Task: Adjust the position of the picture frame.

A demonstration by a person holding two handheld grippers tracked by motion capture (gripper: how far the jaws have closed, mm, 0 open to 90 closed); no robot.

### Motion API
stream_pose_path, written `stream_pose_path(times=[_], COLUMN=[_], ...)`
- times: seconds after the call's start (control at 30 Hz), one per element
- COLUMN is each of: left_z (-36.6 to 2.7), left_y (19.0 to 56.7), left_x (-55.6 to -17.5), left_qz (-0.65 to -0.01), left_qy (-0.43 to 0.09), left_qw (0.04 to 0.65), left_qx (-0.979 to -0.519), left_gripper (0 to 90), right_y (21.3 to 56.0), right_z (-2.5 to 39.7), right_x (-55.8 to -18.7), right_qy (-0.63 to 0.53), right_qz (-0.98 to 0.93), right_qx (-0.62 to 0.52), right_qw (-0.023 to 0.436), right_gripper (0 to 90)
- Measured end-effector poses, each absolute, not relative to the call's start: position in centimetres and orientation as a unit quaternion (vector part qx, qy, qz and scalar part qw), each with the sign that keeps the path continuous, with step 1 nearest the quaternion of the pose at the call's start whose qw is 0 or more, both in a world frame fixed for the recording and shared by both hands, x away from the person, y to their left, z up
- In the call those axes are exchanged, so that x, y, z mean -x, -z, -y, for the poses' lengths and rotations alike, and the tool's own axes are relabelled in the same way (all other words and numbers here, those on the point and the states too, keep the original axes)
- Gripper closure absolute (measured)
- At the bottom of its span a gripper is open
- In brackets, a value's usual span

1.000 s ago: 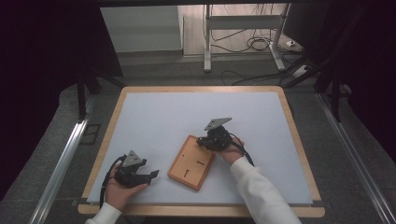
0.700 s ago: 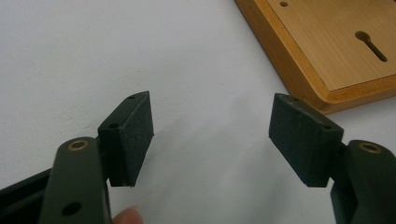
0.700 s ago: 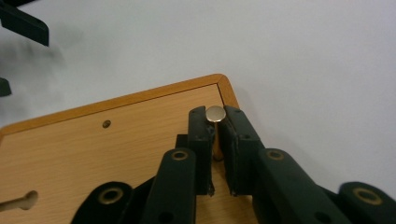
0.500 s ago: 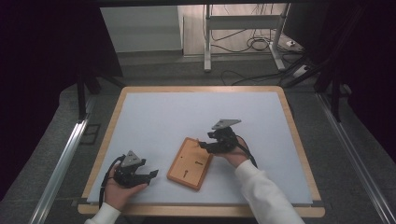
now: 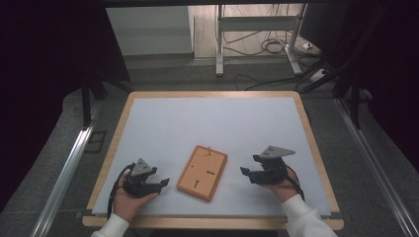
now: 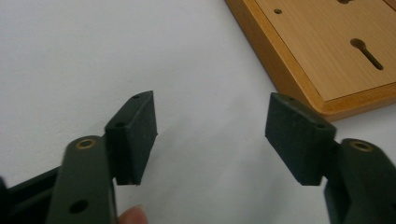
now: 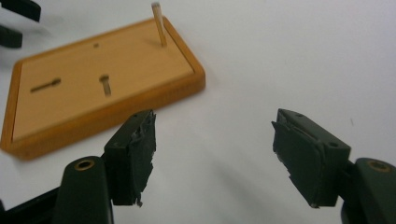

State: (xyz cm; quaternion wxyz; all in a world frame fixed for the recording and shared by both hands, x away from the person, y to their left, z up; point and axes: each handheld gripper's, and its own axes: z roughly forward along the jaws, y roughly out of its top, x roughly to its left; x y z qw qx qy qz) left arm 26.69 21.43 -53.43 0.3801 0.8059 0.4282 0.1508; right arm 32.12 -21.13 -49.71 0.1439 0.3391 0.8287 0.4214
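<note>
The flat orange-brown wooden board [image 5: 202,172] lies between both empty, wide-open grippers, nearer the left gripper [image 5: 160,184] than the right gripper [image 5: 245,172].

A wooden board [image 5: 202,172] with an upright peg [image 7: 159,17] lies between the two grippers; the white counter [image 5: 212,123] around and beyond it lies bare.

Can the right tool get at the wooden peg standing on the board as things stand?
Probably yes: the right tool is open beside the board, with bare table between it and the peg.
</note>
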Motion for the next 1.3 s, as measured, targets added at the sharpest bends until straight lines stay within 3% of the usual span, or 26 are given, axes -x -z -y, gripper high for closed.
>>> stream_pose_path(times=[0.03, 0.07, 0.1, 0.13, 0.17, 0.27, 1.3], left_z=[-21.5, -21.6, -21.7, -21.8, -21.8, -21.6, -18.3], left_y=[53.3, 53.2, 53.1, 52.9, 52.8, 52.7, 53.4], left_x=[-26.7, -26.7, -26.7, -26.7, -26.7, -26.8, -26.9], left_qz=[-0.427, -0.426, -0.424, -0.423, -0.421, -0.415, -0.352], left_qy=[-0.148, -0.145, -0.141, -0.136, -0.132, -0.122, -0.085], left_qw=[0.384, 0.389, 0.392, 0.396, 0.399, 0.401, 0.373], left_qx=[-0.806, -0.804, -0.804, -0.804, -0.804, -0.808, -0.854], left_gripper=[52.2, 52.2, 60.9, 76.2, 76.2, 90.0, 90.0], right_y=[50.3, 50.3, 50.5, 50.4, 50.4, 50.1, 50.4], right_z=[21.9, 21.9, 22.2, 22.5, 22.5, 22.3, 21.9], right_x=[-31.2, -31.2, -30.9, -30.3, -30.3, -29.9, -30.0], right_qy=[-0.429, -0.429, -0.432, -0.432, -0.432, -0.442, -0.432], right_qz=[-0.822, -0.822, -0.818, -0.818, -0.818, -0.811, -0.817], right_qx=[-0.346, -0.346, -0.352, -0.351, -0.351, -0.348, -0.342], right_qw=[0.142, 0.142, 0.141, 0.146, 0.146, 0.159, 0.172], right_gripper=[29.6, 29.6, 29.6, 29.6, 29.6, 29.6, 29.7])
